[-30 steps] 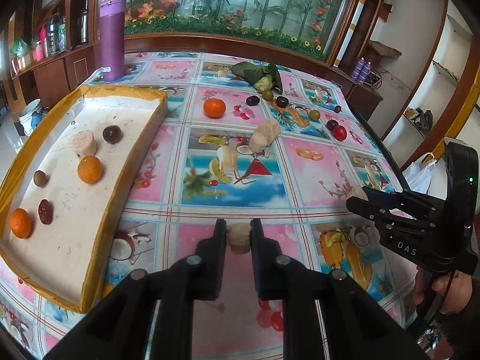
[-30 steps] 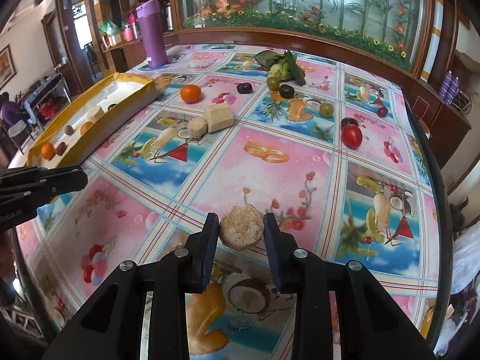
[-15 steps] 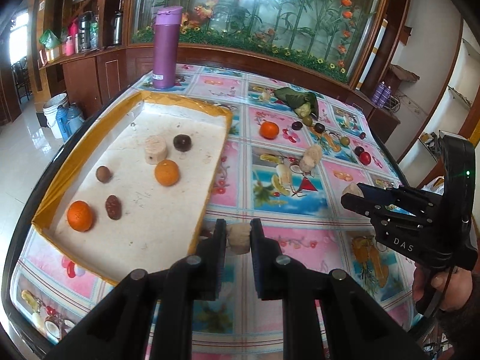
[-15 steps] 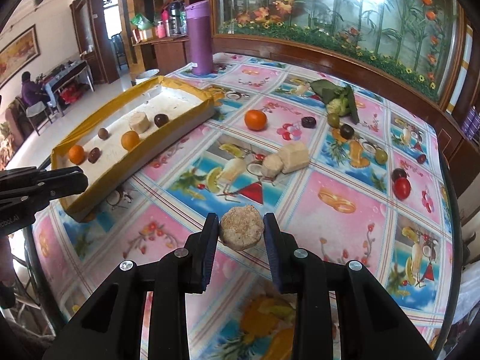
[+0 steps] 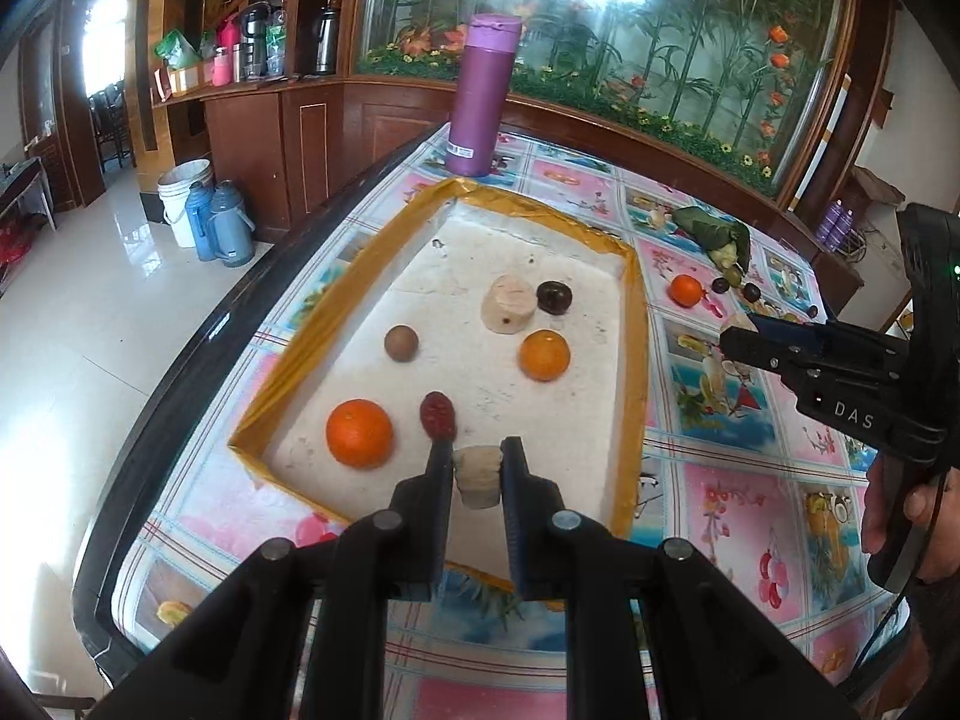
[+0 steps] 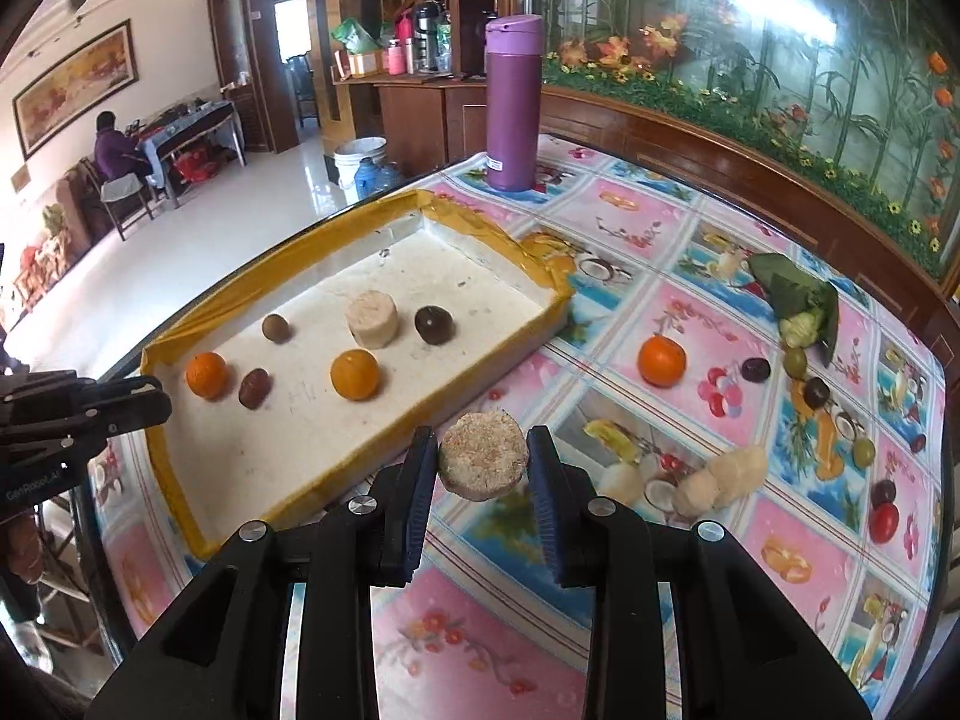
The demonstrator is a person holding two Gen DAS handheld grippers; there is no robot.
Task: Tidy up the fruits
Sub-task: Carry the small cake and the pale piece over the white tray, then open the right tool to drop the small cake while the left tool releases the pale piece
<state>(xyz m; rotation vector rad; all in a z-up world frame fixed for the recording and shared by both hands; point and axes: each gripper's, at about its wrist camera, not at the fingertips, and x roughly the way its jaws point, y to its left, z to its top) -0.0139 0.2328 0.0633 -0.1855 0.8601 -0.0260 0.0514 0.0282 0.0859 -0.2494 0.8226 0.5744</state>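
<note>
Carrying: left gripper [image 5: 477,468] jaws clamped on pale chunk [image 5: 477,474] above tray [image 5: 636,360] near end; right gripper [image 6: 480,465] clamps crumbly disc [image 6: 483,461] beside tray. Six pieces inside; orange [image 6: 661,360], others outside.

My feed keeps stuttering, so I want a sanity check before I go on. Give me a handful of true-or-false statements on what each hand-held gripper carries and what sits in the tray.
1. The left hand-held gripper is shut on a small pale cylindrical piece. True.
2. The right hand-held gripper is empty. False: it grips a round crumb-coated piece.
3. The yellow-rimmed tray holds two oranges. True: one near its end, another mid-tray.
4. The purple bottle lies on its side inside the tray. False: it stands upright on the tablecloth beyond the tray.
5. No orange is left outside the tray. False: one orange sits on the tablecloth.
</note>
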